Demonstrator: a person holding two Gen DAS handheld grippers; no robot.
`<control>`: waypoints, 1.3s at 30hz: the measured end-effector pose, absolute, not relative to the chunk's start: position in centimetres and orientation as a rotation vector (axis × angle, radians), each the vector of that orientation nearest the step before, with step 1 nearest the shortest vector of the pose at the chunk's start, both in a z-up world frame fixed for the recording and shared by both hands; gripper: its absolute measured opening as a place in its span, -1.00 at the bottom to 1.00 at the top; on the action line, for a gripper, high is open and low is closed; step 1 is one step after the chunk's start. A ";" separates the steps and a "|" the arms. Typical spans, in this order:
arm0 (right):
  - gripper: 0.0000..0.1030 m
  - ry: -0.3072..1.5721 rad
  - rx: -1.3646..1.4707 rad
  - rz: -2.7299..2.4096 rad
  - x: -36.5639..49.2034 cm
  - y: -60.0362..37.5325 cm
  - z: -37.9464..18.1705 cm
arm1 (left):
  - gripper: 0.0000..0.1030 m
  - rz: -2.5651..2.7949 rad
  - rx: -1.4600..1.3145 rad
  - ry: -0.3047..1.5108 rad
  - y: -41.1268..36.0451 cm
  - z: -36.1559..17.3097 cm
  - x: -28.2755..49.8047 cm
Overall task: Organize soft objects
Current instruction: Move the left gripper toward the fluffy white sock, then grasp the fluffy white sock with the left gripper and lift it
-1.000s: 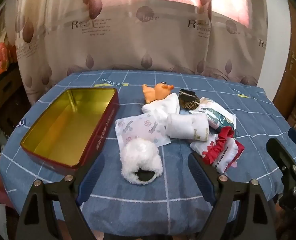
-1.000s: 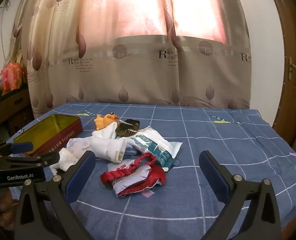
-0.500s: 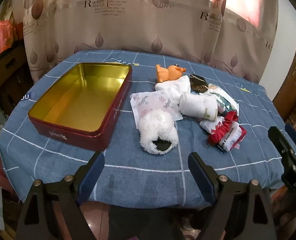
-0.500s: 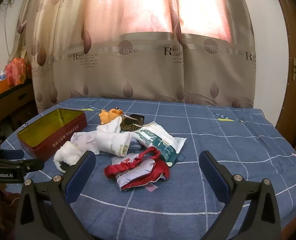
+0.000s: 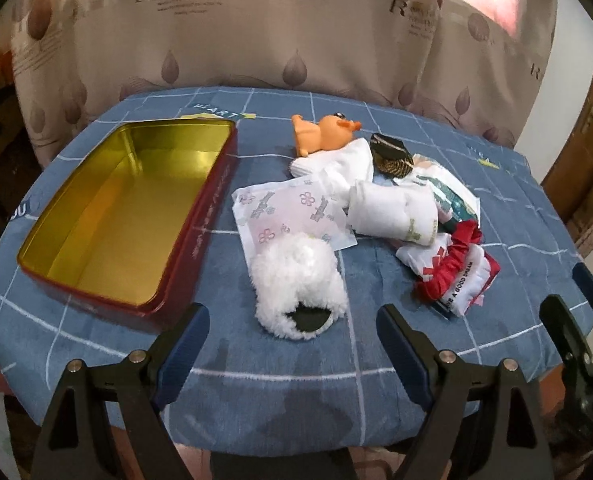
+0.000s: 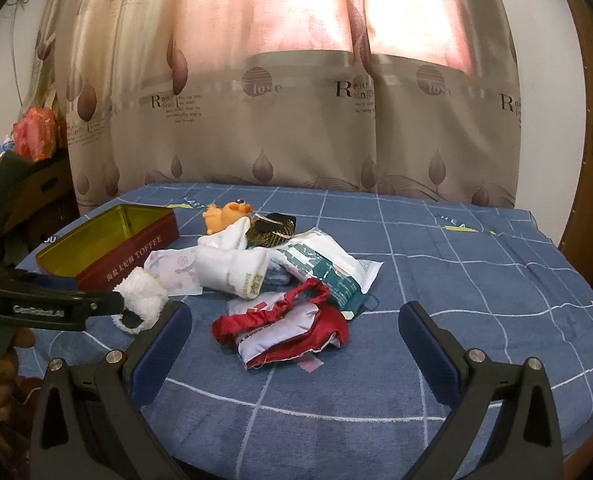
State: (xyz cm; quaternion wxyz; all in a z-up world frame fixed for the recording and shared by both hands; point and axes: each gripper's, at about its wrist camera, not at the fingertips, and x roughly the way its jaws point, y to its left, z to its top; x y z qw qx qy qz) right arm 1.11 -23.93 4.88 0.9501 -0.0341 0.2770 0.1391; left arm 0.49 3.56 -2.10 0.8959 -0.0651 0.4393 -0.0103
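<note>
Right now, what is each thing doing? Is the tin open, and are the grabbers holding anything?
Tin: open, no lid, nothing inside.
Fluffy toy: lying on the table, beside the tin.
Rolled sock: rolled, in the pile.
Red pouch: crumpled, at the pile's near edge.
Left gripper: open, holding nothing.
Right gripper: open, holding nothing.

The red tin (image 6: pixel 136 256), left of the right gripper's fingers, reads "TOFFEE". The curtain (image 6: pixel 296 128) beyond carries "love". The red-trimmed pouch (image 5: pixel 462 284), just beyond the left gripper's right finger, seemingly says "A GOOD DREAM".
</note>
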 end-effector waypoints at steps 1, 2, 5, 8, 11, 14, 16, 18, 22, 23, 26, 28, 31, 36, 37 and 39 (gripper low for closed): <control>1.00 0.569 -0.067 0.282 1.2 -24.0 4.8 | 0.70 -0.025 -0.124 0.915 3.4 -2.2 0.8; 1.00 0.576 -0.064 0.281 1.3 -24.0 4.7 | 0.70 -0.025 -0.113 0.920 3.2 -2.4 1.1; 1.00 0.587 -0.061 0.278 1.6 -24.2 4.4 | 0.70 -0.025 -0.092 0.920 2.8 -2.6 1.8; 1.00 0.589 -0.062 0.279 1.6 -24.3 4.3 | 0.70 -0.024 -0.094 0.928 2.8 -2.8 2.4; 1.00 0.593 -0.058 0.279 1.7 -24.3 4.2 | 0.70 -0.009 -0.104 0.934 3.2 -3.1 2.8; 1.00 0.608 -0.055 0.277 1.9 -24.5 3.7 | 0.70 -0.011 -0.124 0.952 3.5 -3.4 3.1; 1.00 0.618 -0.051 0.277 2.1 -24.7 3.5 | 0.70 -0.013 -0.131 0.969 3.6 -3.9 3.5; 1.00 0.623 -0.048 0.276 2.3 -24.7 3.4 | 0.70 -0.009 -0.125 0.985 3.5 -4.3 3.7; 1.00 0.631 -0.043 0.275 2.4 -24.9 3.2 | 0.70 -0.007 -0.117 0.999 3.4 -4.8 3.8; 1.00 0.634 -0.042 0.276 2.4 -24.9 3.1 | 0.70 -0.004 -0.115 0.999 3.3 -4.8 3.9; 1.00 0.642 -0.041 0.280 2.5 -24.9 3.0 | 0.70 -0.001 -0.116 0.995 3.4 -5.0 3.9; 1.00 0.646 -0.042 0.282 2.5 -24.9 3.0 | 0.70 -0.005 -0.118 0.997 3.3 -5.2 3.8; 1.00 0.649 -0.041 0.286 2.6 -24.8 2.9 | 0.70 -0.005 -0.116 1.003 3.4 -5.5 3.9; 1.00 0.658 -0.038 0.290 2.7 -24.7 2.7 | 0.70 0.008 -0.122 1.019 3.7 -6.0 4.2; 1.00 0.661 -0.038 0.290 2.7 -24.7 2.6 | 0.70 0.007 -0.123 1.020 3.8 -6.0 4.2; 1.00 0.667 -0.038 0.293 2.7 -24.6 2.5 | 0.70 0.007 -0.123 1.021 3.8 -6.0 4.3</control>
